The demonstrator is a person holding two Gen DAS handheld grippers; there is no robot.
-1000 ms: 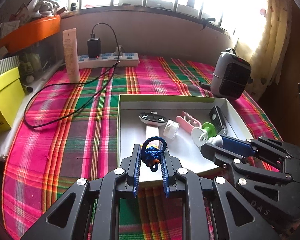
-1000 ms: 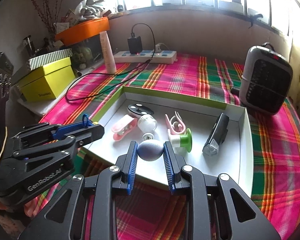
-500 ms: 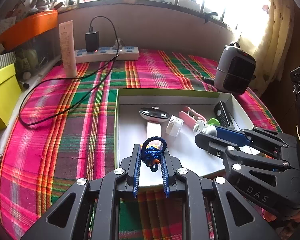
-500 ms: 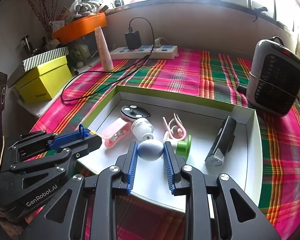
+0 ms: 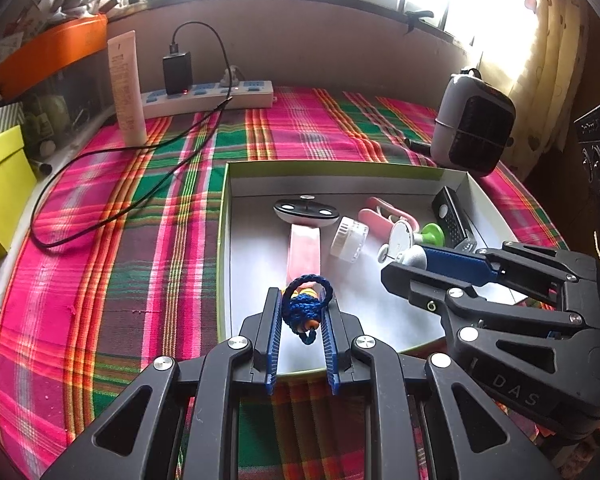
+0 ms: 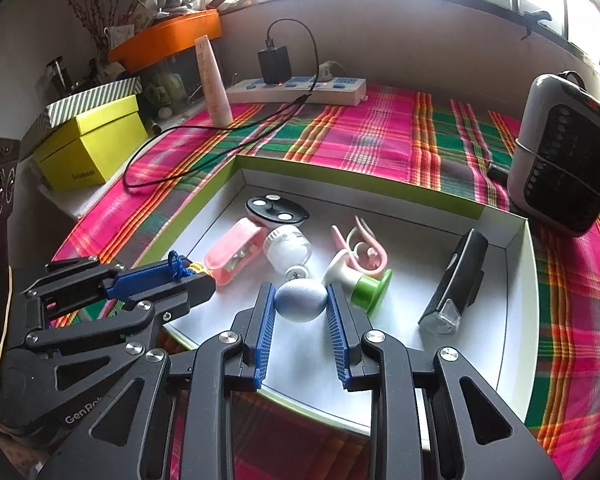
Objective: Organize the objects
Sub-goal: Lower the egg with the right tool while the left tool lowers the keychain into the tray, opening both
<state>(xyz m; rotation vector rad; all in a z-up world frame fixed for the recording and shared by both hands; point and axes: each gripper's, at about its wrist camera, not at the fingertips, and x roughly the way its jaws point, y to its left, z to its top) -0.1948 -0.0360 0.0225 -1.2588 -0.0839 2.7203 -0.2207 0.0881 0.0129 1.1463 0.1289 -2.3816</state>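
Small charm of knotted blue cord (image 5: 305, 309) with an orange and yellow bit at its core, loop of cord standing up at the top, clamped between the blue ribbed pads of the left gripper (image 5: 302, 314), jaws nearly closed on it, hanging above the near left part of the white box (image 5: 342, 172). Pale grey-blue egg-shaped ball (image 6: 301, 300), matte and finely textured, pinched at its sides by the right gripper (image 6: 301, 305), jaws narrowly apart and filled by the ball, held over the near middle of the box floor. Both grippers side by side at the near rim, tilted downward, tips close together but apart. Inside the box: black oval disc with white spots (image 6: 277, 212) toward the far left, pink clip (image 6: 233, 255) and white jar (image 6: 287, 247) touching each other, pink-and-white clamp (image 6: 360, 251) beside a green-capped piece (image 6: 370, 290), black torch (image 6: 456, 284) along the right wall. Bare white floor only in the near strip under the grippers and in the far right corner. Around the box, plaid cloth (image 5: 100, 280) wide open to the left, a black cable (image 5: 112, 204) looping across it; heater (image 6: 560, 152) just past the far right corner.
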